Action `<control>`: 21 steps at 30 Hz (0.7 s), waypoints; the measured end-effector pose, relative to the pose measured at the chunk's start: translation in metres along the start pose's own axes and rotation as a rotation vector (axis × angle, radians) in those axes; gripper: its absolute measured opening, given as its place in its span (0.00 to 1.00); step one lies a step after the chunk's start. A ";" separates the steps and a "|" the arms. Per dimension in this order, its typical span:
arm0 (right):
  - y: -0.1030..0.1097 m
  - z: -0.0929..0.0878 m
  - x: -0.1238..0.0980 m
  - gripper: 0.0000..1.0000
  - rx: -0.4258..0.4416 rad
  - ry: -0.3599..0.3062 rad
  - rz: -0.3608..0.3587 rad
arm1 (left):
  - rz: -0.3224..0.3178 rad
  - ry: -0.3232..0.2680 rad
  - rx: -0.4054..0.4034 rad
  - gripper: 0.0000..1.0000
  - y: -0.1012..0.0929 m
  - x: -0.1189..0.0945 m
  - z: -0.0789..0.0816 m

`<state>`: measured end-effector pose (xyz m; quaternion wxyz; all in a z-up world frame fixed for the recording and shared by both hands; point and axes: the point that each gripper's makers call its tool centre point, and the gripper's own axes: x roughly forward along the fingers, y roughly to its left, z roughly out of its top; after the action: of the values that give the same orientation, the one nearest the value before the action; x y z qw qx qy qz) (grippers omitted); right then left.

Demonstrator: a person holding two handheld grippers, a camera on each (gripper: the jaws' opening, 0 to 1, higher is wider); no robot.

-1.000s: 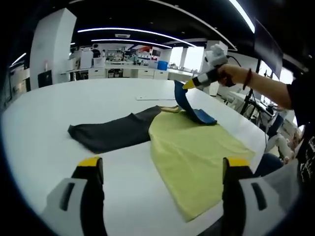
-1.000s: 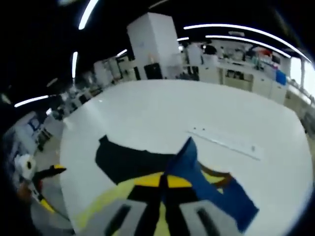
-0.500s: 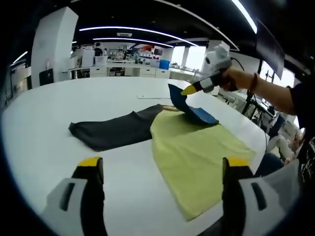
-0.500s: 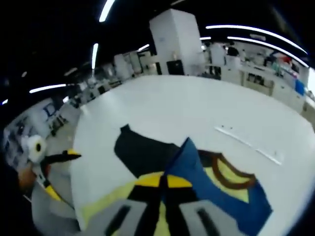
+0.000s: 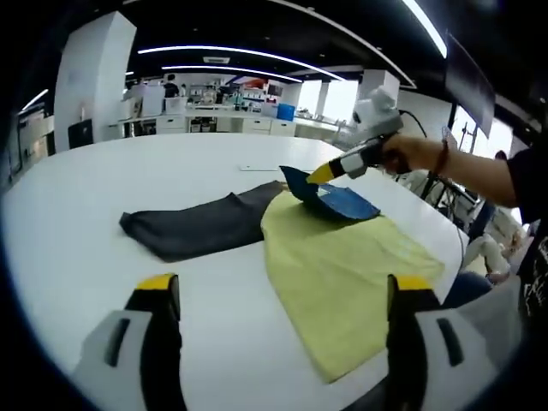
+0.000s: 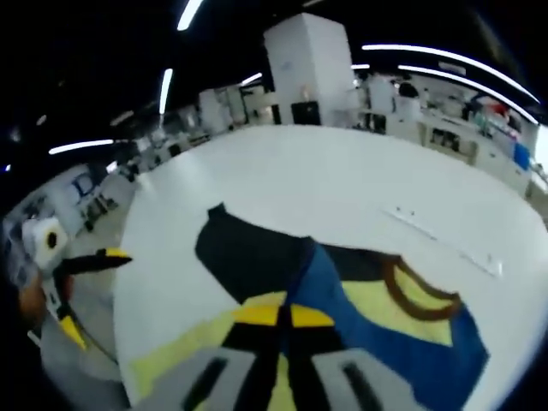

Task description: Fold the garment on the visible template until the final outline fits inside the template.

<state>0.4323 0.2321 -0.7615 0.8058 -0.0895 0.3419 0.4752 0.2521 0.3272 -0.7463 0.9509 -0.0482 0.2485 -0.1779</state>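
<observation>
A garment lies flat on the white table (image 5: 77, 257): yellow body (image 5: 334, 265), dark grey sleeve (image 5: 201, 227) spread to the left, blue sleeve (image 5: 338, 199) at the far side. My right gripper (image 5: 315, 175), held by a person's hand, is shut on the edge of the blue sleeve and holds it low over the yellow body. In the right gripper view the shut right gripper (image 6: 282, 314) pinches the blue sleeve (image 6: 368, 330), with the brown collar (image 6: 411, 295) and dark sleeve (image 6: 244, 257) beyond. My left gripper (image 5: 284, 281) stands open over the near table edge, holding nothing.
A thin pale strip (image 5: 261, 169) lies on the table beyond the garment. The person's arm (image 5: 462, 163) reaches in from the right. Desks and shelving stand far behind the table. The left gripper (image 6: 94, 294) shows off the table's left edge in the right gripper view.
My right gripper has brought the lifted blue sleeve down and inward over the yellow body. The left gripper has stayed put.
</observation>
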 end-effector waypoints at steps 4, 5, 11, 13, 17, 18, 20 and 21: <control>0.001 -0.006 0.008 0.00 0.066 -0.011 -0.010 | 0.000 0.000 0.003 0.98 0.000 0.000 0.000; 0.001 -0.009 0.011 0.00 0.087 -0.012 -0.018 | -0.001 -0.002 0.002 0.98 -0.001 -0.001 0.000; 0.011 -0.021 0.024 0.00 0.116 -0.014 0.008 | 0.005 -0.002 -0.001 0.98 0.000 -0.003 -0.002; 0.016 -0.025 0.024 0.00 0.127 -0.006 0.022 | 0.008 -0.006 -0.005 0.98 0.000 -0.004 -0.002; 0.015 -0.030 0.023 0.15 0.122 -0.002 0.013 | 0.010 -0.010 -0.002 0.99 0.001 -0.005 0.000; 0.014 -0.030 0.022 0.18 0.116 -0.003 0.008 | 0.009 -0.011 -0.002 0.99 0.001 -0.005 0.000; 0.011 -0.030 0.019 0.25 0.092 -0.019 -0.002 | 0.008 -0.013 0.000 0.99 0.001 -0.005 0.001; 0.009 -0.030 0.017 0.30 0.088 -0.024 -0.006 | 0.009 -0.013 0.001 0.99 0.001 -0.005 0.001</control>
<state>0.4161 0.2348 -0.7929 0.8145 -0.0493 0.3527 0.4580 0.2485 0.3301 -0.7433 0.9533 -0.0479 0.2424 -0.1736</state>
